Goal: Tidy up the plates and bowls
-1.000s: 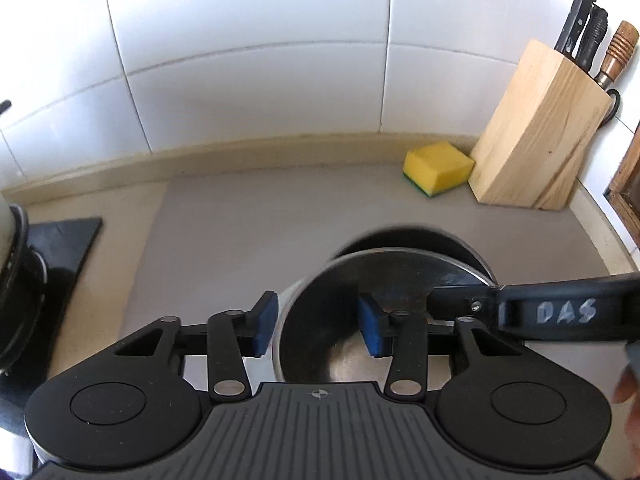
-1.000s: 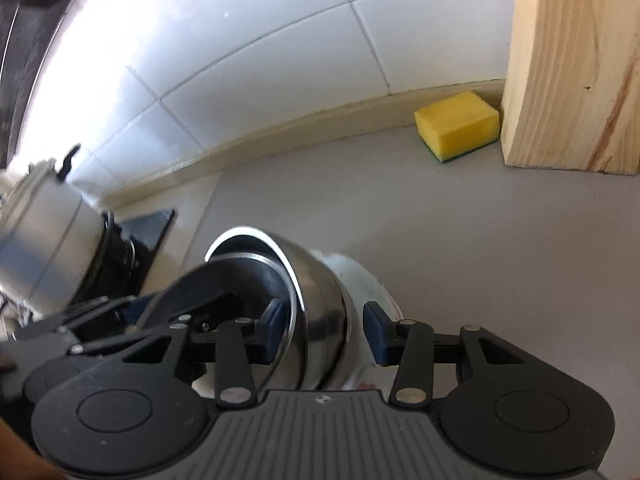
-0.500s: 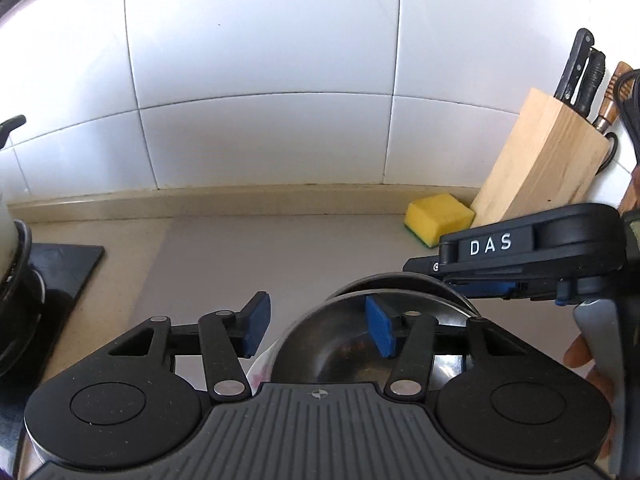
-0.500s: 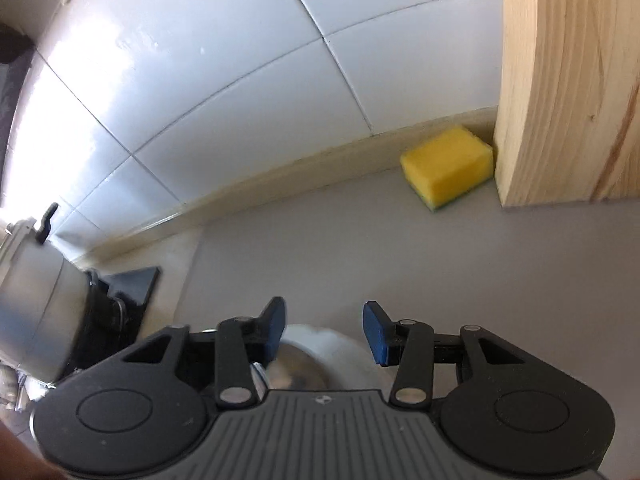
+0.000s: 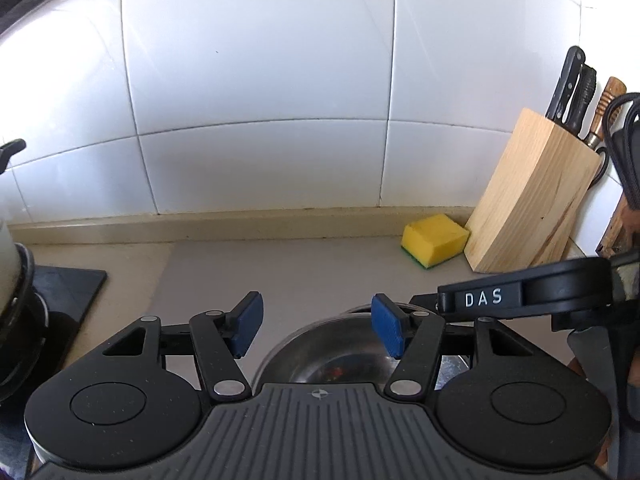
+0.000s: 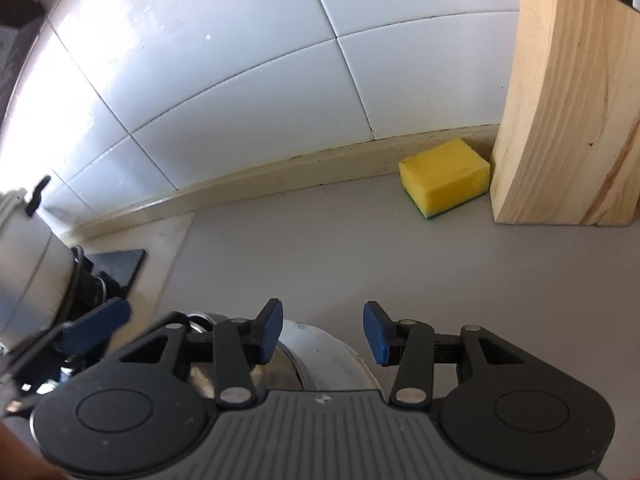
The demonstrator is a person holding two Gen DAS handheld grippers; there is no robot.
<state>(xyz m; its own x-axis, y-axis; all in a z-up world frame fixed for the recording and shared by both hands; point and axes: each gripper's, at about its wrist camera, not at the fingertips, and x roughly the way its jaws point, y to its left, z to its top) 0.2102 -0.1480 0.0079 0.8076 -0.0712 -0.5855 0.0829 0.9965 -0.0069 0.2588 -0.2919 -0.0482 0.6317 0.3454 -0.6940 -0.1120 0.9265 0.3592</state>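
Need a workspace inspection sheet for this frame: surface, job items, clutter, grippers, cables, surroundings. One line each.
Surface: grey counter, beige strip along the wall.
Job's things: steel bowl sits low under both grippers; white dish beside or beneath it, which one I cannot tell.
Clutter: yellow sponge against the wooden knife block.
Grippers: left gripper open, empty; right gripper open, empty.
Cables: black cord at the right edge of the left wrist view.
Surroundings: white tiled wall; metal pot on a black hob at left.
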